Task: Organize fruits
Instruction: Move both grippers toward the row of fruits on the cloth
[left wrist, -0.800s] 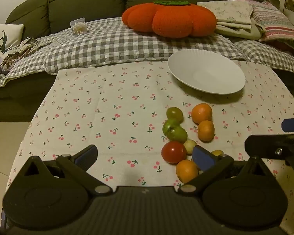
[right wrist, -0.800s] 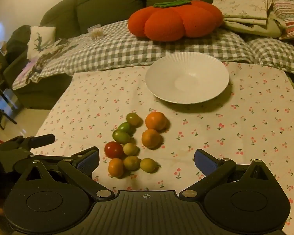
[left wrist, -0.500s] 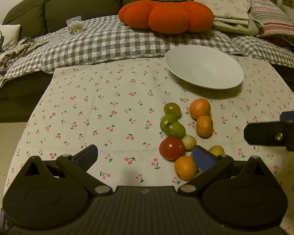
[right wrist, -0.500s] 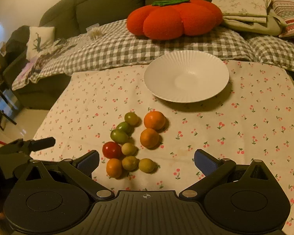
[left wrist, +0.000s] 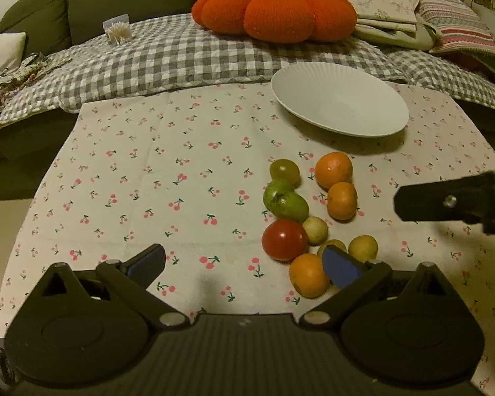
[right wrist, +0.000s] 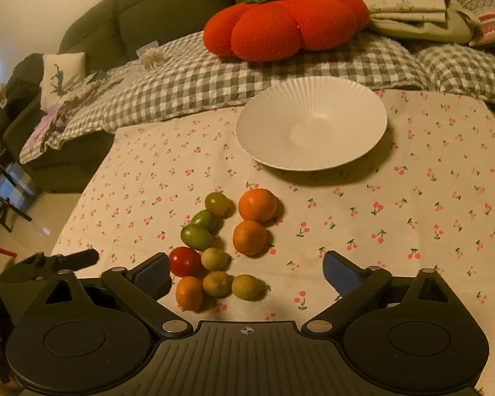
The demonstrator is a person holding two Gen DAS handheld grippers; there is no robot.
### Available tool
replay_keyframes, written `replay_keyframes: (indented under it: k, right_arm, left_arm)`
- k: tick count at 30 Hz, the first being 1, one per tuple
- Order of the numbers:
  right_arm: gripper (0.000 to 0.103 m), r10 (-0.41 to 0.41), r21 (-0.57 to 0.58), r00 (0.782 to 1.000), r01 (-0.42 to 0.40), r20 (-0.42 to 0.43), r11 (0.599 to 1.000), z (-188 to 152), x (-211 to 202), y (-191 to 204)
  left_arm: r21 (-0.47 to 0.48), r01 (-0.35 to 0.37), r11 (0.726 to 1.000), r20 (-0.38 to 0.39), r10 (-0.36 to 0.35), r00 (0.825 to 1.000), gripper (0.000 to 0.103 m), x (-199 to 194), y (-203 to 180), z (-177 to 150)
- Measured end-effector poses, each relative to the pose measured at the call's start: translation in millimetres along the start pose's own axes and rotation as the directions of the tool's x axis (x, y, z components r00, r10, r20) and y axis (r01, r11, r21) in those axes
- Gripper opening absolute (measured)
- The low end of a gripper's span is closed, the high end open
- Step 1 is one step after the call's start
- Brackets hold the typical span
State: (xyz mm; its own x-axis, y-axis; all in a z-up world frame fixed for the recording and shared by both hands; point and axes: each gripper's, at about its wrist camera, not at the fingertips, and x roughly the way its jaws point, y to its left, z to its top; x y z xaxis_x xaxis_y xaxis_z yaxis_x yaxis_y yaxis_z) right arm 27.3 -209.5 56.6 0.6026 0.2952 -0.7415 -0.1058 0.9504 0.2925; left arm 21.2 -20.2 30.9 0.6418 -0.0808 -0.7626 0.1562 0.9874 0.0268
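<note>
A cluster of small fruits lies on the cherry-print tablecloth [left wrist: 188, 151]: a red tomato [left wrist: 284, 239] [right wrist: 184, 261], green ones [left wrist: 285, 202] [right wrist: 196, 236], several orange ones [left wrist: 333, 170] [right wrist: 257, 204] and yellowish ones [right wrist: 246, 286]. An empty white plate [left wrist: 340, 109] [right wrist: 312, 122] stands beyond them. My left gripper [left wrist: 244, 264] is open over the cloth, its right finger beside the nearest orange fruit [left wrist: 308, 275]. My right gripper [right wrist: 246, 272] is open above the near fruits, nothing between its pads. Each gripper shows at the edge of the other's view.
A green sofa with a grey checked blanket [left wrist: 168, 59] runs behind the table. On it lie an orange pumpkin cushion [left wrist: 275, 10] [right wrist: 285, 21], folded cloths [left wrist: 386, 10] and a striped pillow [left wrist: 458, 29]. Floor shows at the left [right wrist: 23, 227].
Both views have drifted slightly lower and closer to the fruits. The right gripper's body has risen in the left wrist view. No fruit has moved.
</note>
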Motion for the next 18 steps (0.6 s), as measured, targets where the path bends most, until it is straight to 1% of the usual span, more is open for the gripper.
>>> replay_keyframes:
  k: [3,6,8,9,11,14,18]
  right_arm:
    - [0.094,-0.002,0.007,1.000,0.002,-0.012,1.000,-1,6,-1]
    - [0.092,-0.008,0.013,1.000,0.008,-0.029,1.000,-1,12,-1]
    - [0.091,-0.009,0.011,1.000,0.009,-0.025,1.000,1,15,-1]
    - [0.090,-0.012,0.013,0.999,0.012,-0.031,1.000,1,17,-1]
    - [0.088,-0.003,0.017,1.000,0.004,-0.022,1.000,3,21,-3]
    - [0.086,-0.001,0.039,0.999,0.002,-0.033,0.999,6,27,-6]
    - [0.083,0.013,0.076,0.999,-0.009,-0.048,0.997,12,36,-13]
  left_arm:
    - [0.005,0.009,1.000,-0.001,-0.009,1.000,0.099,2,-1,-1]
    - [-0.006,0.029,1.000,-0.016,-0.030,0.999,0.094,5,1,-1]
    - [-0.025,0.057,0.998,-0.034,-0.058,0.998,0.089,8,3,-2]
    - [-0.031,0.068,0.997,-0.041,-0.069,0.997,0.088,9,5,-2]
    - [-0.052,0.084,0.995,-0.045,-0.086,0.995,0.084,11,10,-1]
    - [-0.096,0.089,0.991,-0.048,-0.094,0.994,0.079,15,20,1]
    - [-0.155,0.141,0.978,-0.065,-0.153,0.986,0.071,25,26,1]
